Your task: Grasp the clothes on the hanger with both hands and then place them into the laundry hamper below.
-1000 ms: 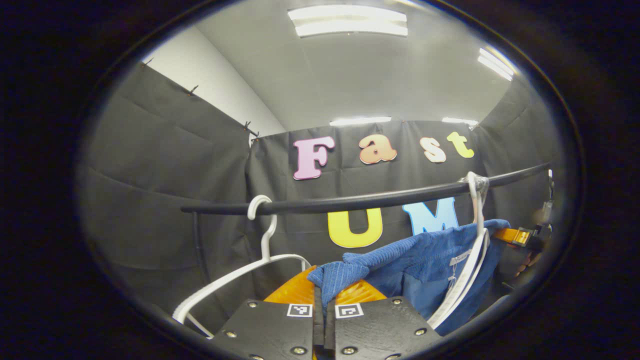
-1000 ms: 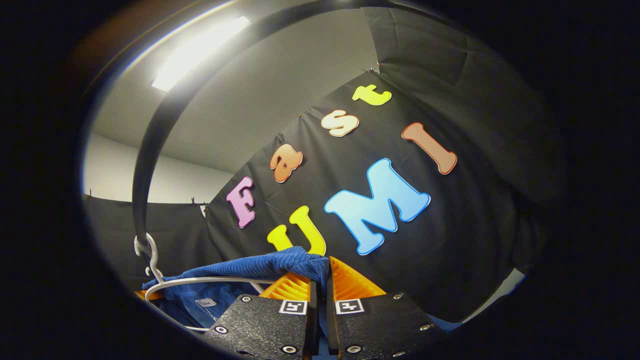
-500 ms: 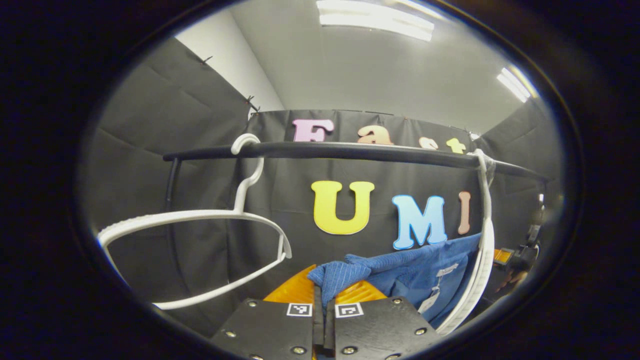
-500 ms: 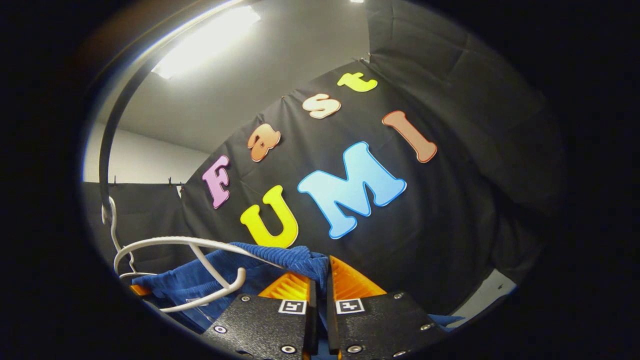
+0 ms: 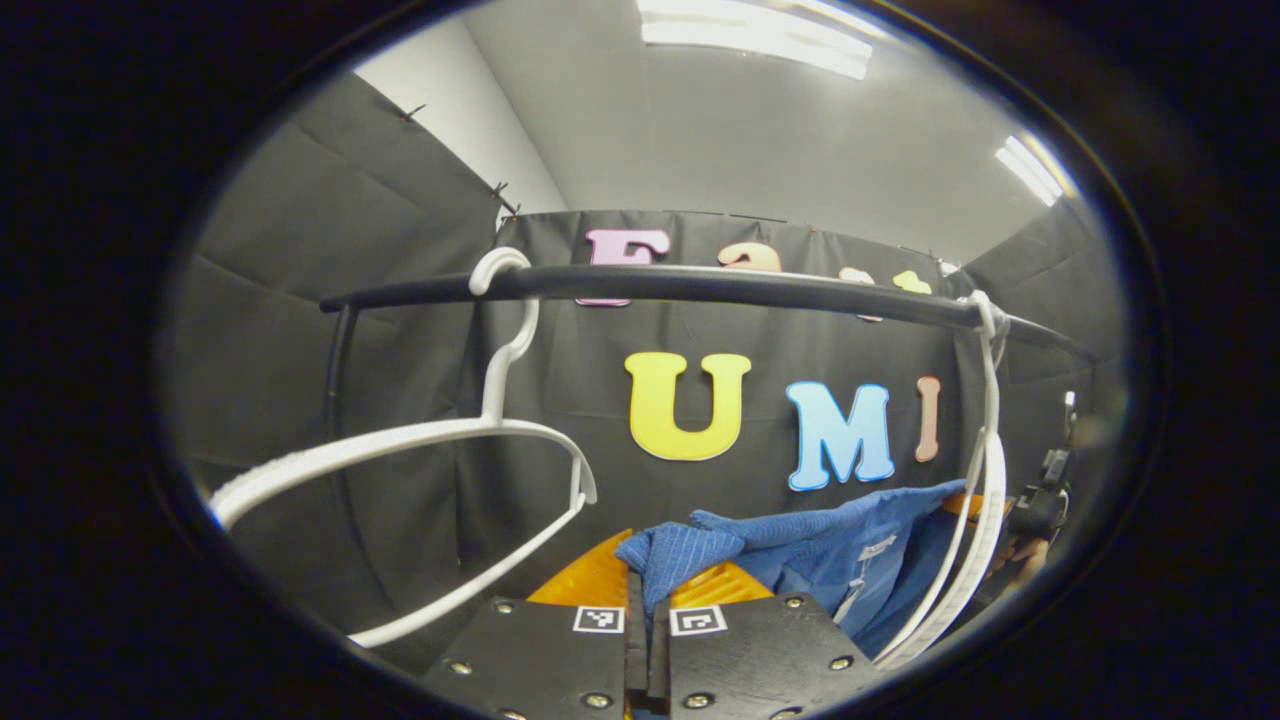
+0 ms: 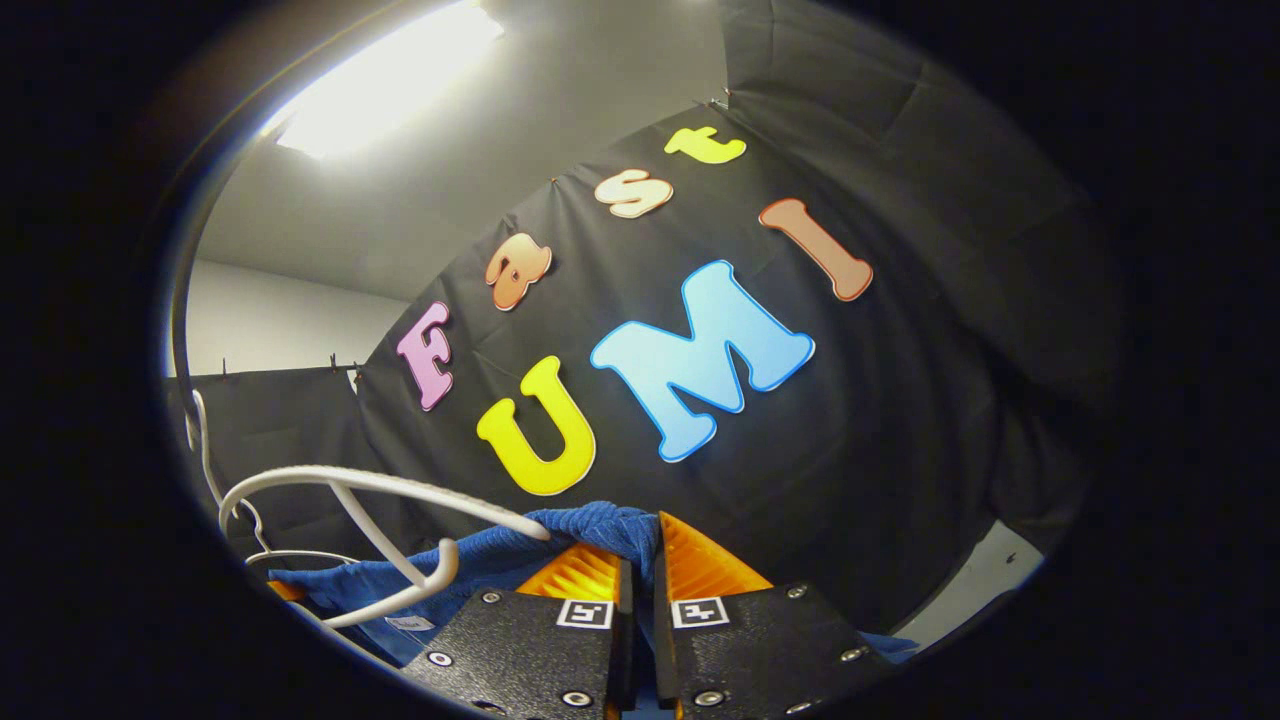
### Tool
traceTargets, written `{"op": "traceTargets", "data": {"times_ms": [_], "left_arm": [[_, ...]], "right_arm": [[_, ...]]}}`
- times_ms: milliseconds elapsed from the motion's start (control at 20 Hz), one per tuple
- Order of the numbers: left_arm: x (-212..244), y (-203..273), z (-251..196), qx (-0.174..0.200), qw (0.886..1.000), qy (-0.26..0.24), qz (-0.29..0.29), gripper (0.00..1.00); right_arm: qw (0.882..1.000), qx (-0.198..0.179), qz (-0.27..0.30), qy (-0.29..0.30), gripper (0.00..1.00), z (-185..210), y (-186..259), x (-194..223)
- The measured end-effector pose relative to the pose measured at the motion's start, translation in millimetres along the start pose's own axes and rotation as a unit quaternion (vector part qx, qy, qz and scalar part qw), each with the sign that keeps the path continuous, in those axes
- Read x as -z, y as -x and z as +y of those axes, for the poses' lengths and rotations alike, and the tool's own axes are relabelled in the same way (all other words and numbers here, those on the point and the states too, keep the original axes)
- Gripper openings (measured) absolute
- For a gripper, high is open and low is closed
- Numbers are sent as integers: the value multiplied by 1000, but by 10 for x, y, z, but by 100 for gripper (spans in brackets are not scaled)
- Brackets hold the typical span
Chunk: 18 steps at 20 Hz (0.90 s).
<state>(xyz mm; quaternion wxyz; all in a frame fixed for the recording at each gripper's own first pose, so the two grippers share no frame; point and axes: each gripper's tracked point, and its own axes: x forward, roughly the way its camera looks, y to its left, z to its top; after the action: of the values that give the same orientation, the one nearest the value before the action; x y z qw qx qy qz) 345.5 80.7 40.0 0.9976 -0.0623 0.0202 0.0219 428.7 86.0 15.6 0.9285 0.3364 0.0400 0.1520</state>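
A blue ribbed garment [image 5: 840, 540] stretches between the two grippers. My left gripper [image 5: 648, 572] is shut on one bunched corner of it. My right gripper [image 6: 640, 545] is shut on another edge of the same blue garment [image 6: 480, 560]. A white hanger [image 5: 975, 540] hangs on the black rail [image 5: 700, 285] at the right, with the garment just below and beside it. In the right gripper view that white hanger [image 6: 360, 485] lies above the cloth. The right gripper [image 5: 1040, 505] and a hand show far right in the left gripper view. The hamper is hidden.
A second, bare white hanger [image 5: 420, 440] hangs on the rail at the left, close to my left gripper. The rail's upright post [image 5: 338, 370] stands at the far left. Black cloth walls close in behind and on both sides.
Both grippers have sunk lower with the garment, so the rail and hangers sit higher in view. The blue cloth has slid down off the right hanger. Both stay shut.
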Motion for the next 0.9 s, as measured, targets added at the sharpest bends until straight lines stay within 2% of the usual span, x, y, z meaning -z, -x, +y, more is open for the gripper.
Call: {"op": "traceTargets", "data": {"times_ms": [200,550,900], "left_arm": [[319,4,171,-12,1000,13,21,2],[618,483,269,-28,999,-4,32,1],[783,992,213,-20,999,2,32,2]], "right_arm": [[999,4,37,23,7,-93,61,340],[996,10,73,47,7,-166,343,671],[994,23,89,57,7,-153,860,853]]}}
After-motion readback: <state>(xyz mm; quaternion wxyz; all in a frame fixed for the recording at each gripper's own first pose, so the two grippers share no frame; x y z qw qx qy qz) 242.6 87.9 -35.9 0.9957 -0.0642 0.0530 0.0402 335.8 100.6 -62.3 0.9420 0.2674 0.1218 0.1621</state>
